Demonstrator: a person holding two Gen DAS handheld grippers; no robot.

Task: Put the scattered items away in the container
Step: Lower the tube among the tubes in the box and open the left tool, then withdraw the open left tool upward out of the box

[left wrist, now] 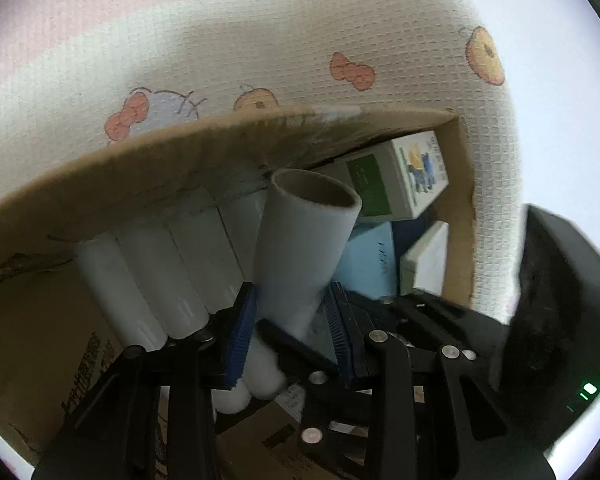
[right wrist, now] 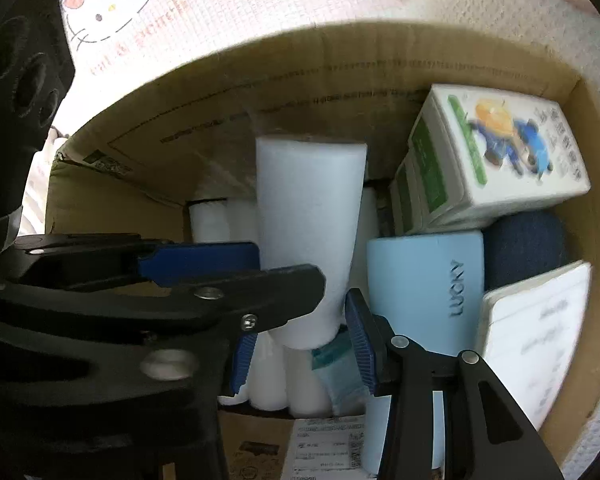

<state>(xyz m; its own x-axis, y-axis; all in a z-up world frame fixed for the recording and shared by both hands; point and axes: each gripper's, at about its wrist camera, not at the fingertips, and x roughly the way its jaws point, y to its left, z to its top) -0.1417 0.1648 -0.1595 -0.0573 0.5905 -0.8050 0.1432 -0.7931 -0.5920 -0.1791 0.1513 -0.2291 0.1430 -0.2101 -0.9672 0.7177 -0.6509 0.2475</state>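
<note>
A white roll with a cardboard core (left wrist: 304,240) is held by both grippers inside the cardboard box (left wrist: 140,168). My left gripper (left wrist: 292,320) is shut on its lower end. My right gripper (right wrist: 300,344) is also shut on the same white roll (right wrist: 308,232), with the left gripper's black finger (right wrist: 260,300) crossing in front. Several white rolls (left wrist: 152,276) lie side by side on the box floor under it. The box's far wall (right wrist: 260,92) stands behind.
The right of the box holds a green-and-white carton (right wrist: 492,152), a light blue "LUCKY" box (right wrist: 424,292), a dark blue item (right wrist: 524,248) and a white booklet (right wrist: 536,328). A patterned white cloth (left wrist: 260,40) lies around the box.
</note>
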